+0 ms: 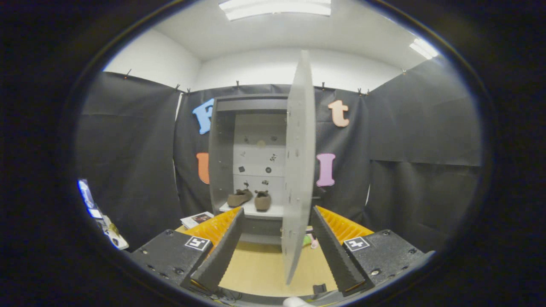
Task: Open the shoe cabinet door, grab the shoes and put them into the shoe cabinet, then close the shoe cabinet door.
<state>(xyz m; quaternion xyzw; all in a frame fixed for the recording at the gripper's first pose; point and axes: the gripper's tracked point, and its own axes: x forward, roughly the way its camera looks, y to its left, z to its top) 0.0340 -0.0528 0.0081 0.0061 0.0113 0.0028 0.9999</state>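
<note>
Gripper: the two-finger gripper [276, 213] faces the cabinet with its ribbed fingers [222, 251] spread wide apart, holding nothing.
Door: the tall pale grey cabinet door [300, 162] stands swung open, seen nearly edge-on; its lower part lies between the two fingers (contact with either finger cannot be told).
Cabinet: the grey shoe cabinet [222, 149] stands open beyond the fingers, against the booth's black cloth wall [128, 162]; its pale back panel carries small dark marks.
Shoes: a pair of brown slip-on shoes [251, 198] rests side by side on the cabinet's white lower shelf [273, 211], just beyond the left fingertip.
Floor: a tan wooden surface [260, 268] spreads below the fingers.
Other items: a flat printed booklet [197, 219] lies beside the cabinet's foot; small pink and green objects [310, 241] sit near the door's base (too small to identify).
</note>
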